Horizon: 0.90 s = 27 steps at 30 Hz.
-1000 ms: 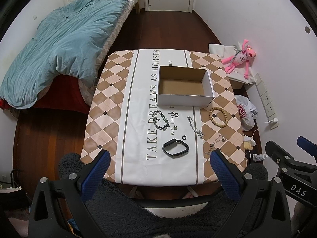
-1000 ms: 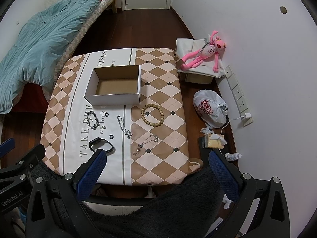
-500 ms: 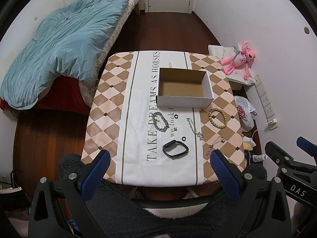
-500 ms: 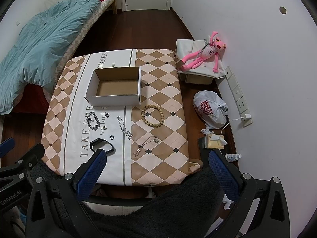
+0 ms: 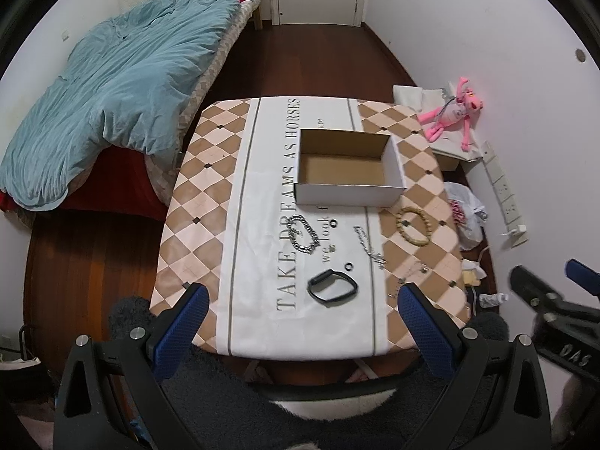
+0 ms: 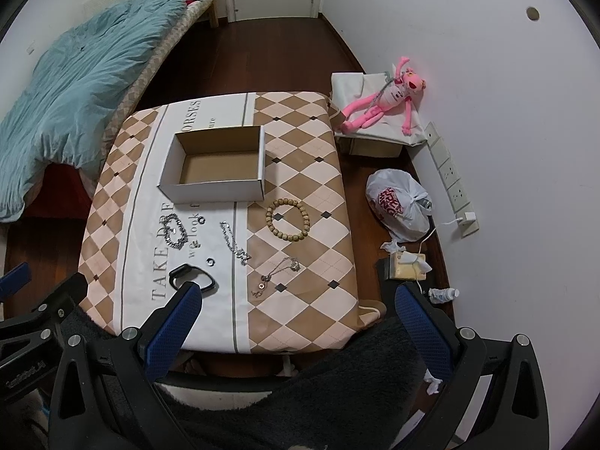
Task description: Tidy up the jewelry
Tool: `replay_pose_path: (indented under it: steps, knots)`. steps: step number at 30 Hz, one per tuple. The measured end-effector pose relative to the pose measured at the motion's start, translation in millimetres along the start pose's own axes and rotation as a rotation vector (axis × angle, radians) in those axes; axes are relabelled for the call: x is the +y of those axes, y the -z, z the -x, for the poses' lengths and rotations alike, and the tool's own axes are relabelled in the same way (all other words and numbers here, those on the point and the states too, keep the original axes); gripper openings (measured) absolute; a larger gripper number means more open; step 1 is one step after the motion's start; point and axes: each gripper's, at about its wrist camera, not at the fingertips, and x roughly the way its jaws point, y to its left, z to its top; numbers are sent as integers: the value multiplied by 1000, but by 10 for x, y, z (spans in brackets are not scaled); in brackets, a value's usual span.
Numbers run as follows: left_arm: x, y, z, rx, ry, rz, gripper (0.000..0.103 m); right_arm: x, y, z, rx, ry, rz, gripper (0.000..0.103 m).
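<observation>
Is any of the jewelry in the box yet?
Not yet. The box is empty. Both claws, left and right, are open and hold nothing. The bead bracelet, chain bracelet, black band and necklaces all lie on the table.

left gripper (image 5: 300,322) | drawn slightly back from table (image 5: 210,202) | right gripper (image 6: 296,318) | drifted slightly left

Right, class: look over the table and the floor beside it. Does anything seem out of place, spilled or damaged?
Nothing on the table looks damaged or spilled. The cardboard box sits empty and upright, with the jewelry still loose in front of it, such as the wooden bead bracelet and black wristband. The floor by the wall is untidy: crumpled tissues and a small bottle on its side.
</observation>
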Motion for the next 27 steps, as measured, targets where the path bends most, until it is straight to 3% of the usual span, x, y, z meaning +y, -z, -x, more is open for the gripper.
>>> replay_pose_path:
  steps: [6,11,16,20,25,27]
  knots:
    - [34,-123,-455,10,-67,-7,103,-151,-64,-519,42,9,-75,103]
    - [54,-68,-927,59,-73,-54,102,-197,-16,-1138,145,-5,-108,103]
    - [70,85,-1436,173,-53,-86,99,-195,178,-1620,208,-6,-124,103]
    - [58,233,-1851,285,-25,-63,77,-173,299,-1831,241,-6,-124,103]
    - [41,339,-2145,345,9,-21,71,-207,369,-2010,254,-14,-147,101]
    - [23,362,-2214,350,18,-11,61,-226,375,-2057,256,-18,-153,99]
